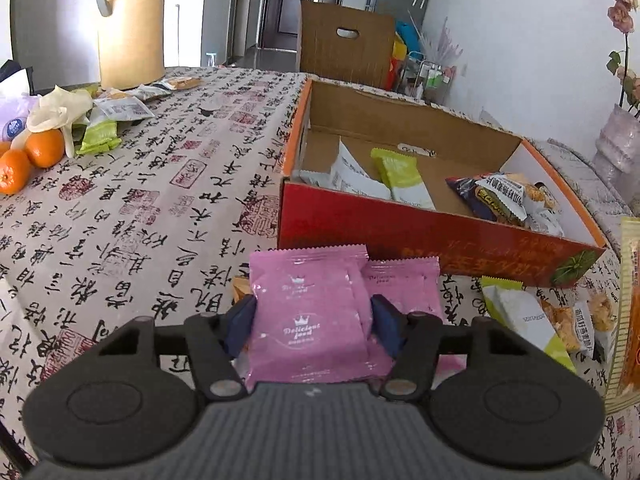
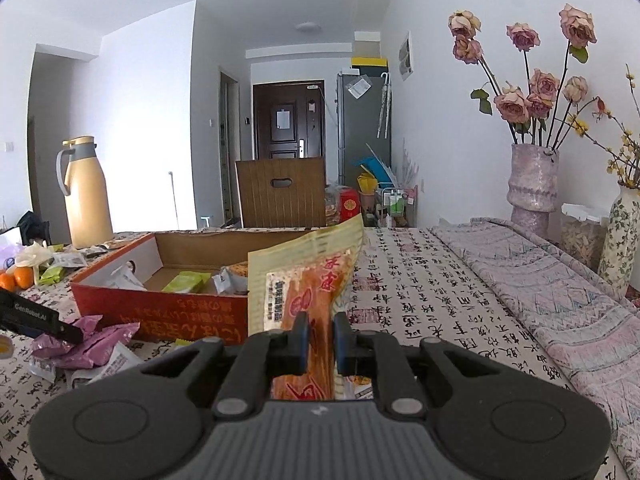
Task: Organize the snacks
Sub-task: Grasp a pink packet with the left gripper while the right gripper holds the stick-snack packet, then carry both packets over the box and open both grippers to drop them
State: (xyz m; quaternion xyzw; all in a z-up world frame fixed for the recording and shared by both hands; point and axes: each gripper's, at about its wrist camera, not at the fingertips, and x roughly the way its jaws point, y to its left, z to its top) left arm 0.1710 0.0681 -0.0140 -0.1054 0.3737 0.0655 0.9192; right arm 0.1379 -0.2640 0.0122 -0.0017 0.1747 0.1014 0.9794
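Note:
My left gripper [image 1: 312,322] is shut on a pink snack packet [image 1: 310,312], just in front of the red cardboard box [image 1: 400,236]. A second pink packet [image 1: 404,280] lies behind it on the table. The box holds several snack packets, among them a green one [image 1: 404,178] and a dark one [image 1: 492,196]. My right gripper [image 2: 320,334] is shut on a long yellow-orange snack packet [image 2: 312,276] that stands upright, to the right of the box [image 2: 168,314]. The left gripper's finger [image 2: 40,320] shows over the pink packets [image 2: 92,340] in the right wrist view.
The table has a calligraphy-print cloth [image 1: 160,200]. Oranges [image 1: 32,156], a glove and loose packets lie at far left by a yellow thermos [image 1: 130,28]. More packets [image 1: 528,320] lie right of the pink ones. Flower vases [image 2: 532,184] stand at far right. A wooden chair back [image 2: 280,196] is behind the table.

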